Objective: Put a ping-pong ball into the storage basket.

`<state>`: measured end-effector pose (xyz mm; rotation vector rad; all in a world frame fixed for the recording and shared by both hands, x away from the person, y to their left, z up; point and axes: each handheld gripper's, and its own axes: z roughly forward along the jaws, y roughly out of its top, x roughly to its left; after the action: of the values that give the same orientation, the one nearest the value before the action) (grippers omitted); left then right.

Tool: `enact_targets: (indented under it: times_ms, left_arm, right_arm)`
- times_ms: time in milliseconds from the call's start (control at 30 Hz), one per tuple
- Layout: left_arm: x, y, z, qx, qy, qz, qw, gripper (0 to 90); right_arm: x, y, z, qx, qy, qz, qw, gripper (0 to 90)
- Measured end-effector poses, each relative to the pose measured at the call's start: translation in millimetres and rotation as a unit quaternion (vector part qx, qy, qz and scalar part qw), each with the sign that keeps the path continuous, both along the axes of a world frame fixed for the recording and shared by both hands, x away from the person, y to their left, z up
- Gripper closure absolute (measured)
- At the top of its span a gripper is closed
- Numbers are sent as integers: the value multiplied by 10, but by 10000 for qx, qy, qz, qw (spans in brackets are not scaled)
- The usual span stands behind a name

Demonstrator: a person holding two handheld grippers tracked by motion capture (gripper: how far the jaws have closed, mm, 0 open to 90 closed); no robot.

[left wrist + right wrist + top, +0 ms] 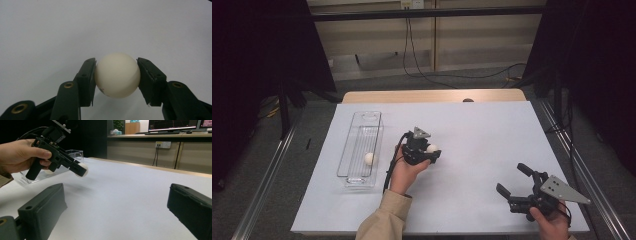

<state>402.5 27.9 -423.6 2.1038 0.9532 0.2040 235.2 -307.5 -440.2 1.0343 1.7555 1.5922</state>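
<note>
Two white balls: one (117, 75) is pinched between the jaws of the left gripper (428, 150) mid-counter, the other ball (369, 158) lies in the one clear tray (354, 145) near the counter's left edge. The right gripper (512, 181), near the front right corner, has its jaws wide and holds nothing.

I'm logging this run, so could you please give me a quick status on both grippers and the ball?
Left gripper shut on white ball, lifted off the table. Right gripper open, empty. Second ball in clear bin. Path unobstructed.

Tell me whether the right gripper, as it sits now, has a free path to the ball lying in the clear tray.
Probably not directly. The right gripper sits open at the table's near right, while the ball lies in the clear tray far left. The left gripper and its hand stand between them, and the tray's walls mean reaching in from above.
</note>
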Motion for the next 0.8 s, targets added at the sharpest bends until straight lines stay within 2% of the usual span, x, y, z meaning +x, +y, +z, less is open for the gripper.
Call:
enact_targets:
  times_ms: [167,800]
  left_arm:
    - [-3,37,9,57,-15,20,10000,512]
    - [3,159,69,-33,-2,146,9999,511]
  right_arm:
    - [2,5,0,4,-2,3,10000,13]
    - [0,17,2,-8,-15,29,10000,13]
